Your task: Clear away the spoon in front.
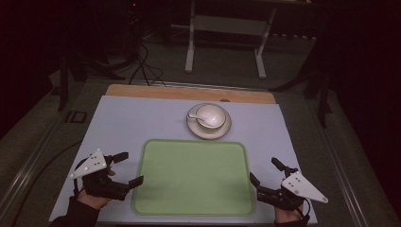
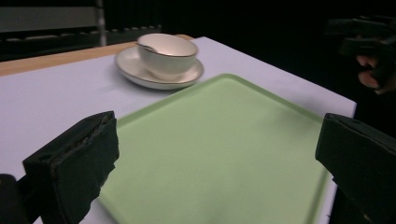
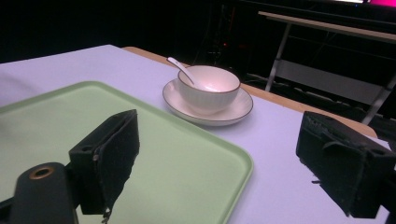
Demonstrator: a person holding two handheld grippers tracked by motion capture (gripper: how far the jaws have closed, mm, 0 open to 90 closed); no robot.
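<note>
**Jaws spread at both near corners of the green tray**

Both grippers stand with jaws wide apart and nothing between them. From the high view, the left gripper [image 1: 128, 168] sits at the near left corner of the green tray [image 1: 191, 177], one jaw tip just beside the tray's edge, while the right gripper [image 1: 265, 171] sits at the near right corner; whether either tip touches the rim is hard to tell in the dim light.

A white bowl [image 1: 211, 116] stands on a saucer [image 1: 209, 130] just beyond the tray's far edge, well apart from both grippers.

In the right gripper view a white spoon [image 3: 183, 69] leans in the bowl, handle over the rim. In the left gripper view the other hand [image 2: 373, 74] appears across the tray, at the far right.
</note>
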